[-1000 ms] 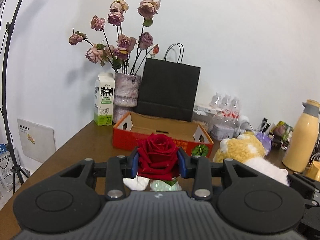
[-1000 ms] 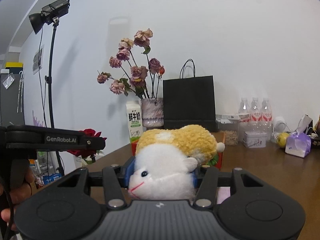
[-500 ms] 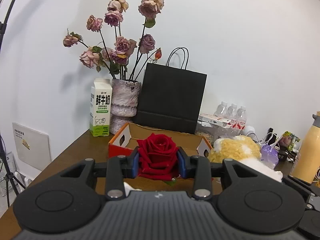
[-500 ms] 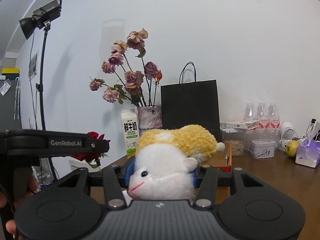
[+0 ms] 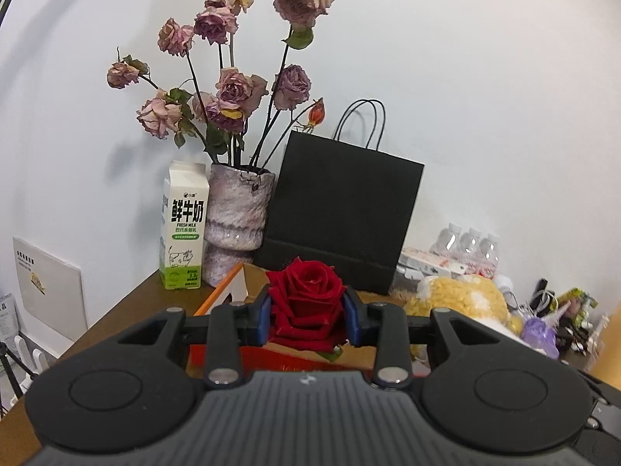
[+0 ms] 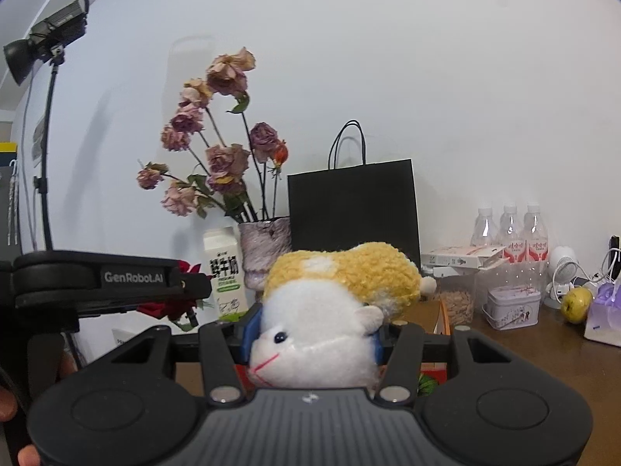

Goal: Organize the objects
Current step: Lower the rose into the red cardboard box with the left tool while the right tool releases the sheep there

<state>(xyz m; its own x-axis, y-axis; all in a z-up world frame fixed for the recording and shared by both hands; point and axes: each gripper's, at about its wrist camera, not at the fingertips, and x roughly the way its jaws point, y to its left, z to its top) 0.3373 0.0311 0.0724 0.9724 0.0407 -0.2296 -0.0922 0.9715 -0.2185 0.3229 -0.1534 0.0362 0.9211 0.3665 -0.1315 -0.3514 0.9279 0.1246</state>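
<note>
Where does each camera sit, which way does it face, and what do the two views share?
Left wrist: on the left gripper, looking along its fingers, shut on a rose, toward the wall; no hand shows.
Right wrist: on the right gripper, facing the same wall, shut on a plush toy; the left gripper and fingers show at left.
Shared: vase, milk carton, black bag, bottles, rose, toy.
</note>
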